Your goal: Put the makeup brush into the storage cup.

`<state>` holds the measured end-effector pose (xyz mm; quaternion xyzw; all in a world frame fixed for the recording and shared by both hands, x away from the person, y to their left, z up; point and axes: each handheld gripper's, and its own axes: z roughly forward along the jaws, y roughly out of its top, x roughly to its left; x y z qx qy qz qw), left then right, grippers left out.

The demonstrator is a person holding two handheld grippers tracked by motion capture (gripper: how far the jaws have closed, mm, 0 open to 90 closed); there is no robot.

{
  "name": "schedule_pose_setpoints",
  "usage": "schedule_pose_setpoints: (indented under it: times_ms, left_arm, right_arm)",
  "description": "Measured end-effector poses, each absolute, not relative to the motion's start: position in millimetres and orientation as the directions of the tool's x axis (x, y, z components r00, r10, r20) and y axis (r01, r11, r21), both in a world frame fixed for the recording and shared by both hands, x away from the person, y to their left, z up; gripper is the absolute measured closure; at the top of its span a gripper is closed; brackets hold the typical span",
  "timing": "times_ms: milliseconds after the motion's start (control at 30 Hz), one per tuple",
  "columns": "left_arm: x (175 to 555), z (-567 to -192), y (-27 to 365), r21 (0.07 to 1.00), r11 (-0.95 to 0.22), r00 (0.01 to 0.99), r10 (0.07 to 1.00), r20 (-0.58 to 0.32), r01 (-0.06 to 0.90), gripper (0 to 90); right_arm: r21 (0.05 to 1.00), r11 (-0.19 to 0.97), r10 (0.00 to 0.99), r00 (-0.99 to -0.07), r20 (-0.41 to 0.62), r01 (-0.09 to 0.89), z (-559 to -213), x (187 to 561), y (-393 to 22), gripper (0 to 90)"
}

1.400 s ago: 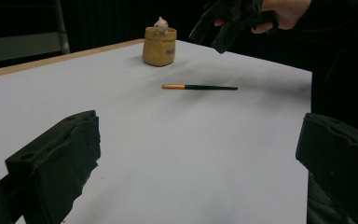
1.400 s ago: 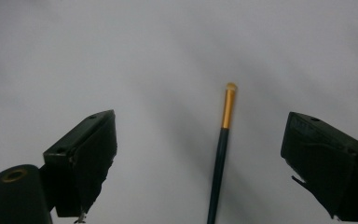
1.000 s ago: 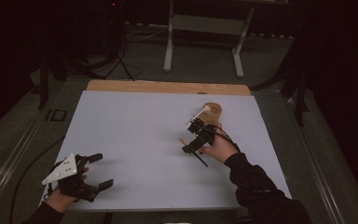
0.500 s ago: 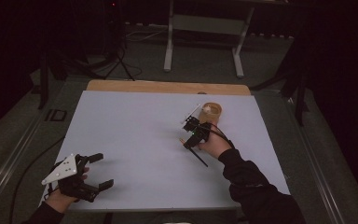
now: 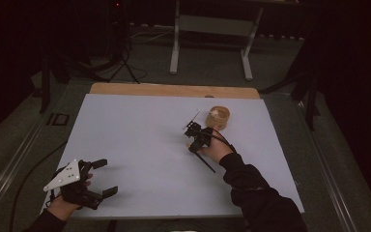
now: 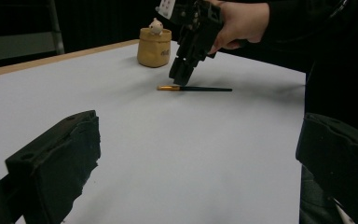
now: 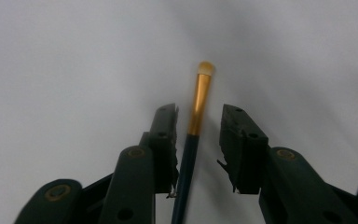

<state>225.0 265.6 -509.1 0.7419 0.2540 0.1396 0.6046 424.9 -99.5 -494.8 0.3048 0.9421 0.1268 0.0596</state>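
A thin paintbrush (image 7: 204,79) with a dark handle, gold ferrule and pale tip lies flat on the white table (image 5: 135,135). My right gripper (image 7: 199,111) is open, with one jaw on each side of the brush just below the ferrule; the left jaw is nearly touching the handle. In the high view, the right gripper (image 5: 192,142) points down at the brush (image 5: 204,161) right of centre. The left gripper view shows the right gripper (image 6: 182,77) standing over the brush (image 6: 196,88). My left gripper (image 5: 108,177) is wide open and holds nothing at the near left corner.
A tan round holder (image 5: 218,117) with a small white thing in it stands just behind the right gripper; it is the tan pot (image 6: 154,46) in the left gripper view. A wooden strip (image 5: 174,90) edges the table's far side. Dark floor and stands lie beyond.
My right gripper has moved a little to the left, away from the tan holder, and now straddles the brush's ferrule end. The left gripper has not moved.
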Motion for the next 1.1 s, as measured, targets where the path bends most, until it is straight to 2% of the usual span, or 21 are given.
schedule_pose_setpoints:
  times_ms: [467,667,833,1100]
  left_arm:
    - [225,-509,266,0.968,-0.131,0.835,0.540,-0.112,0.214,0.4]
    - [225,-509,266,0.968,-0.129,0.834,0.540,-0.112,0.214,0.4]
    - [225,-509,266,0.969,-0.128,0.834,0.541,-0.111,0.212,0.4]
    - [226,-509,267,0.969,-0.127,0.832,0.544,-0.111,0.213,0.4]
  right_arm:
    - [0.272,0.774,0.607,-0.792,-0.065,0.571,-508,424,-95,75.0]
    - [0.259,0.777,0.609,-0.790,-0.076,0.574,-509,421,-90,82.8]
    - [0.256,0.778,0.610,-0.788,-0.086,0.574,-508,420,-88,84.1]
    - [0.321,0.746,0.630,-0.774,-0.058,0.583,-495,422,-97,84.2]
